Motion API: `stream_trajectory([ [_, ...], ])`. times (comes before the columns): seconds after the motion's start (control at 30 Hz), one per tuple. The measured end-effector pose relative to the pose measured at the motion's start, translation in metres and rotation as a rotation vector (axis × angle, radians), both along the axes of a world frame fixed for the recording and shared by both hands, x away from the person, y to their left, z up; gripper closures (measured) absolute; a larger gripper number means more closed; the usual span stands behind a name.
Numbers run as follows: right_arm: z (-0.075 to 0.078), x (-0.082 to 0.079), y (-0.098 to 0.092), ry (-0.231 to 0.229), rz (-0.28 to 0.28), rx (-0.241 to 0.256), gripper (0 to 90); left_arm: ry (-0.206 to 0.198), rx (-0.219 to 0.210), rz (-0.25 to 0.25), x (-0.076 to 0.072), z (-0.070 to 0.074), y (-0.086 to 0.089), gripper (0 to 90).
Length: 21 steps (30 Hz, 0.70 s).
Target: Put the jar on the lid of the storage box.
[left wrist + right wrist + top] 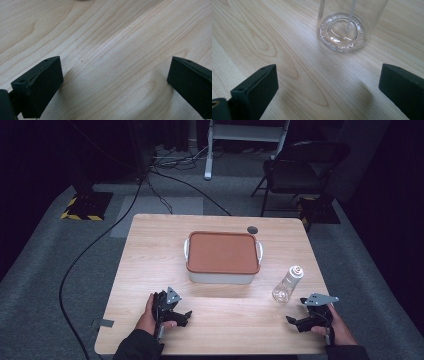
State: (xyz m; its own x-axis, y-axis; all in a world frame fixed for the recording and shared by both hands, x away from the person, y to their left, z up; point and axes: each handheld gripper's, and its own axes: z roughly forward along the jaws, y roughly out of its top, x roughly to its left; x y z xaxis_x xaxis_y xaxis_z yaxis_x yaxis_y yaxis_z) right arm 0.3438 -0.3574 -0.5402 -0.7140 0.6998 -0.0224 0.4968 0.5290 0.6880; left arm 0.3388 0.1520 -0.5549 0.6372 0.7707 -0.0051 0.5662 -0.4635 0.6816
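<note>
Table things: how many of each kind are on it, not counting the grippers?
Clear bottle standing upright: 1
White box with brown lid: 1
Total: 2

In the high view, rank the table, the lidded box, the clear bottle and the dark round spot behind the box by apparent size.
Largest to smallest:
1. table
2. lidded box
3. clear bottle
4. dark round spot

One lidded box [223,256], one clear bottle [287,284], two grippers.
</note>
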Motion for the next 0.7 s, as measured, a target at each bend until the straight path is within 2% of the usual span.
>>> stream_trajectory([
  [0.33,0.011,-0.003,-0.001,-0.030,-0.030,0.019,2.4,0.000,0.000,0.000,0.000,0.000,0.000,0.3],
  [0.6,0.016,-0.005,0.001,-0.047,-0.035,0.007,2.3,0.000,0.000,0.000,0.000,0.000,0.000,0.3],
  [0.7,0.019,-0.006,0.000,-0.067,-0.055,0.011,2.2,0.000,0.000,0.000,0.000,0.000,0.000,0.3],
])
